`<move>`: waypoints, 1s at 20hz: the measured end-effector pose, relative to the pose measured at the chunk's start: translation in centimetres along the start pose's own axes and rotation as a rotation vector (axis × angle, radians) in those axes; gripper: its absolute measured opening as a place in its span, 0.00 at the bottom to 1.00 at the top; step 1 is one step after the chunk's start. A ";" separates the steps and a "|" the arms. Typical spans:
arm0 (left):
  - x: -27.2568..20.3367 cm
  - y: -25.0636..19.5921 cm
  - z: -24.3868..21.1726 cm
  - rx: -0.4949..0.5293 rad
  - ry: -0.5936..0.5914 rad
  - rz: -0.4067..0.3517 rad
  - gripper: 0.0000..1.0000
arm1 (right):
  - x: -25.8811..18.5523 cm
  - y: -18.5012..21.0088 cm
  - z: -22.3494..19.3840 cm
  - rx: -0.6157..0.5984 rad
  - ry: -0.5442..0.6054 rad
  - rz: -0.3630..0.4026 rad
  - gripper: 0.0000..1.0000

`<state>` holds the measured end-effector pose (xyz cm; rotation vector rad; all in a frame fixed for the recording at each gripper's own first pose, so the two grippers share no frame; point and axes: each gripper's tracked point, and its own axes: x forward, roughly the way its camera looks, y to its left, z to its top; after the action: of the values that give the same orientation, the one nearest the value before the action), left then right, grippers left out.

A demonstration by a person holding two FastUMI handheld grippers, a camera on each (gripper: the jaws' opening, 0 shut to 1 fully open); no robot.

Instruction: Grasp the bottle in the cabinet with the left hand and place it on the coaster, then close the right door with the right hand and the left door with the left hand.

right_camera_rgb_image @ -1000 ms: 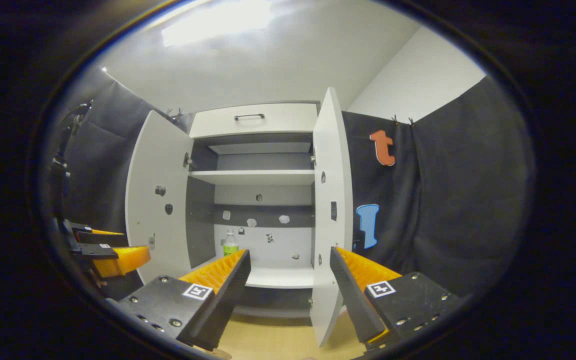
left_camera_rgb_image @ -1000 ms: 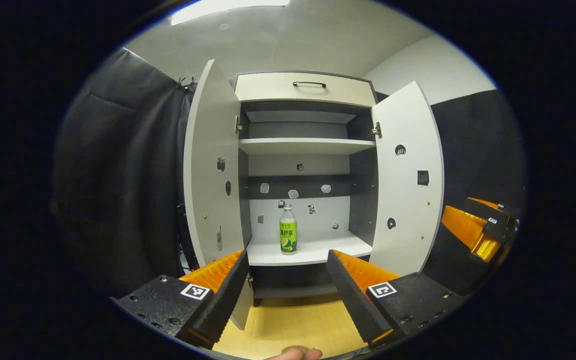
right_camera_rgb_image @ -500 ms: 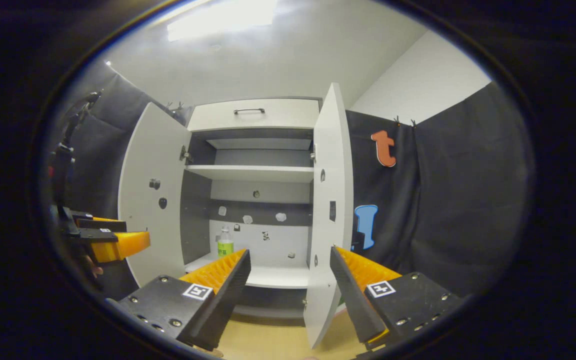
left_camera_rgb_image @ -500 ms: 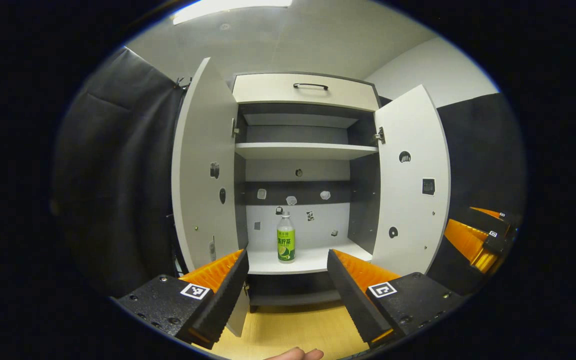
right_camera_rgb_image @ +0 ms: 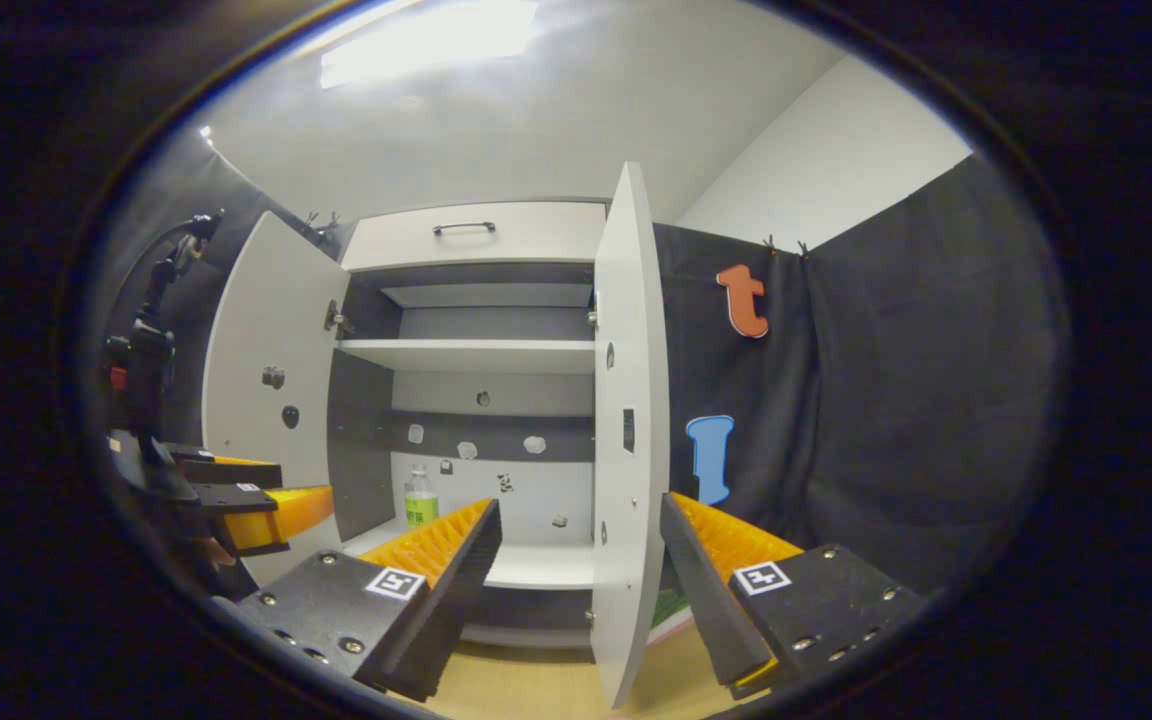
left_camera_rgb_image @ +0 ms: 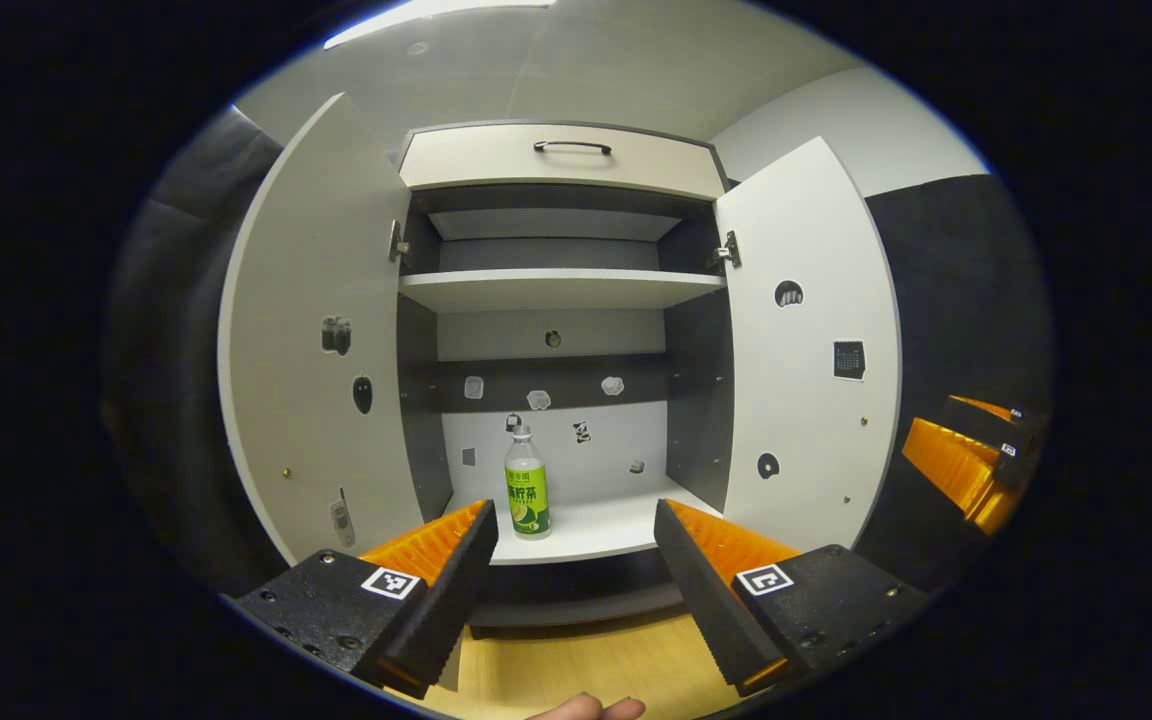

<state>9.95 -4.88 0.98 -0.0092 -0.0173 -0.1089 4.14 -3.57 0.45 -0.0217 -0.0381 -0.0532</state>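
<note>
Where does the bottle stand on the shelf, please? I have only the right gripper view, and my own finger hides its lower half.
Observer: In the left gripper view the bottle stands upright on the lower shelf, left of the middle and near the front edge.
Operator: Thank you. Is the left gripper lined up with it?
Observer: Not quite. The left gripper is open and short of the shelf, and the bottle shows close beside the finger at that view's left, not midway in the gap.
Operator: How far open is the right door?
Observer: The right door is swung wide, its inner face toward the left gripper's camera, with the right gripper past its outer edge.
</note>
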 end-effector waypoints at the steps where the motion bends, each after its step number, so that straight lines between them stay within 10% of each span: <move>1: 1.1 0.1 -0.6 -0.007 0.014 0.001 0.99 | 0.4 0.2 -0.1 -0.009 -0.005 0.003 0.94; 20: 22.4 6.0 -6.3 -0.047 0.042 0.103 0.99 | 4.4 2.0 -1.9 0.020 0.025 0.022 0.96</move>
<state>32.99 -1.37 -4.92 -0.0547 0.0272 -0.0062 8.68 -1.86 -1.33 -0.0011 -0.0130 -0.0308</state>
